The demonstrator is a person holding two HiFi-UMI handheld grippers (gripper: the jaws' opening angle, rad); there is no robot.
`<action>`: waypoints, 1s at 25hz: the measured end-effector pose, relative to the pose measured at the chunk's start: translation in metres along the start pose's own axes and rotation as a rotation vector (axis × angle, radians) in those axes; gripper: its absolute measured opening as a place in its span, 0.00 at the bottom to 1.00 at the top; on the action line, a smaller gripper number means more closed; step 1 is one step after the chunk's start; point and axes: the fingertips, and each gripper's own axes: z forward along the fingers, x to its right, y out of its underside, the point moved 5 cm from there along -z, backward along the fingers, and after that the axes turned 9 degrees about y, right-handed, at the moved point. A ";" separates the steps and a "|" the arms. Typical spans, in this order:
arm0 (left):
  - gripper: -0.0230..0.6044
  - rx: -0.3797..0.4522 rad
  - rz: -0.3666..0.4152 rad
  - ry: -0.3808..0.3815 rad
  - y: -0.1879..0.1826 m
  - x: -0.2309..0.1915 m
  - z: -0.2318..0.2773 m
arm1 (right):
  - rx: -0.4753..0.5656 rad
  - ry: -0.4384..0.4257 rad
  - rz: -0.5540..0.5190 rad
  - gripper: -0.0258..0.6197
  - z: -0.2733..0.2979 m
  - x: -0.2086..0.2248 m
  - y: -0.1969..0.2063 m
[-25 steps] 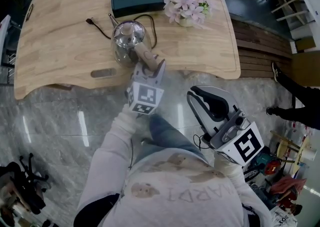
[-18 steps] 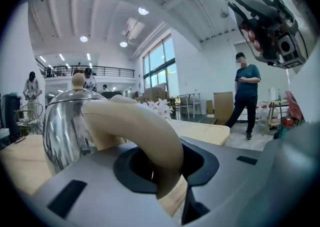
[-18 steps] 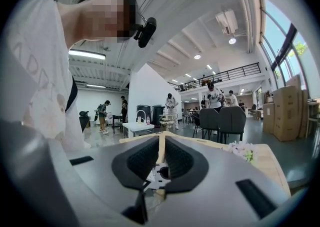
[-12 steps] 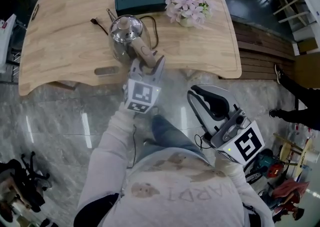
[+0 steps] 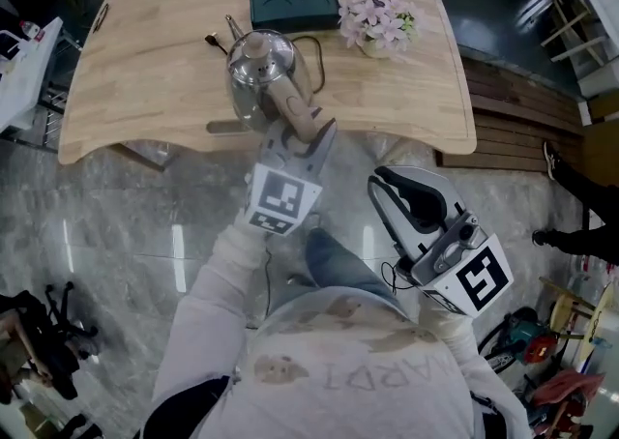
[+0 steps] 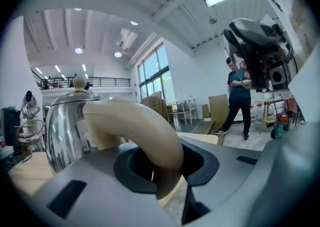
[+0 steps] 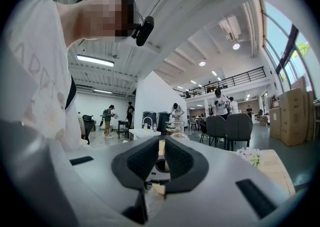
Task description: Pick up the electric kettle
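- Left tool [image 5: 311,134]: jaws clamped on the handle [image 6: 137,128] of the electric kettle [image 5: 257,68]; kettle body just ahead, above the table [image 5: 135,89].
- Right tool [image 5: 385,179]: jaws closed together, empty.

1. Kettle [image 5: 256,65] is showing mirror-silver steel, and its handle [image 5: 298,116] is showing cream-beige.
2. Table [image 5: 145,70] under the kettle is showing pale wood grain.
3. Tray [image 5: 293,7] behind the kettle is looking dark green-black.
4. Flowers [image 5: 379,21] right of the kettle are showing pink and white.
5. Cord [image 5: 315,52] beside the kettle is looking black.
6. Left gripper [image 5: 302,128] at the kettle's handle is showing grey shell and black pads; its cube [image 5: 281,199] is showing a black-on-white square marker.
7. Right gripper [image 5: 385,181], well apart from the kettle, is showing the same colours.
8. Floor [image 5: 126,234] is showing glossy grey marble.
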 end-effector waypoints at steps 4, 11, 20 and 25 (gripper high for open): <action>0.20 0.024 0.005 0.021 -0.022 0.026 -0.031 | 0.025 -0.009 0.009 0.11 -0.017 -0.018 -0.004; 0.20 0.030 0.045 0.034 -0.050 0.079 -0.089 | 0.069 -0.027 -0.001 0.11 -0.051 -0.061 -0.012; 0.20 0.021 0.083 0.040 -0.077 0.165 -0.165 | 0.106 -0.037 0.002 0.11 -0.119 -0.123 -0.016; 0.20 0.026 0.104 0.042 -0.085 0.208 -0.203 | 0.120 -0.032 0.009 0.11 -0.151 -0.150 -0.014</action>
